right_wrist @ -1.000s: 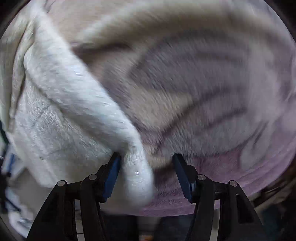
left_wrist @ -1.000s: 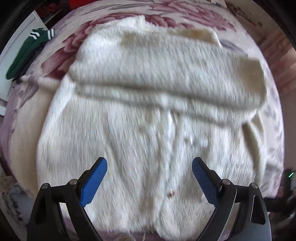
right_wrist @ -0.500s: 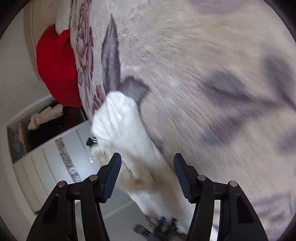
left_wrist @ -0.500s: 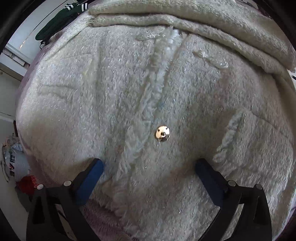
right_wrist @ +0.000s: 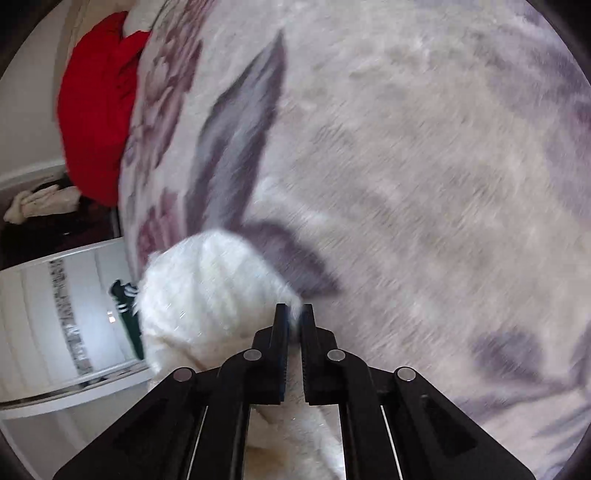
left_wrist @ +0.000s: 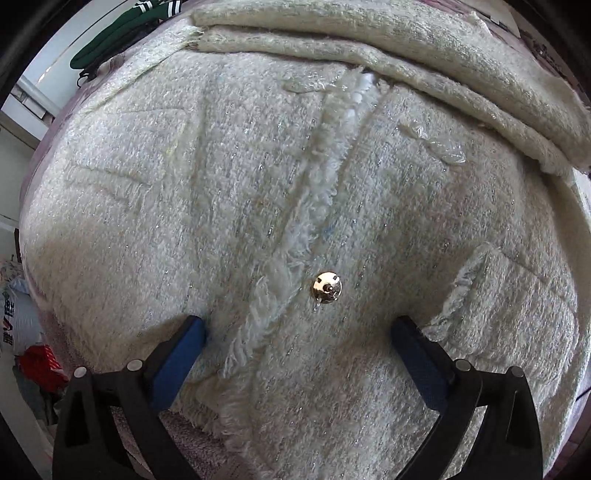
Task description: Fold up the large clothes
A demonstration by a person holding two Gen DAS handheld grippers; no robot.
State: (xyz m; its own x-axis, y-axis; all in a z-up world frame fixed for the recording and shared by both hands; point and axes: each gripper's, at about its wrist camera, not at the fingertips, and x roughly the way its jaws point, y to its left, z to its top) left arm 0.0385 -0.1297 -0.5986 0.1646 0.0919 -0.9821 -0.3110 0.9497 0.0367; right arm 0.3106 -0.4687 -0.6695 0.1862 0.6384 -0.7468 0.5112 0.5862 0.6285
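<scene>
A fuzzy cream cardigan (left_wrist: 258,184) lies spread on the bed and fills the left wrist view, with a gold button (left_wrist: 327,287) beside its fringed front placket and a sleeve folded across its far part. My left gripper (left_wrist: 297,332) is open, its blue pads pressed down on the fabric near the hem, either side of the button. My right gripper (right_wrist: 294,314) is shut on a white fuzzy edge of the cardigan (right_wrist: 207,291), held just above the bedspread.
The floral pink and grey bedspread (right_wrist: 424,166) lies under everything. A red cushion (right_wrist: 96,107) sits at the bed's far end. A green garment with white stripes (left_wrist: 122,33) lies beyond the bed edge. A white wardrobe (right_wrist: 40,317) stands beside the bed.
My left gripper dropped down close onto the cardigan near the button and stayed open. My right gripper closed on the cardigan's edge; it was open around it before.
</scene>
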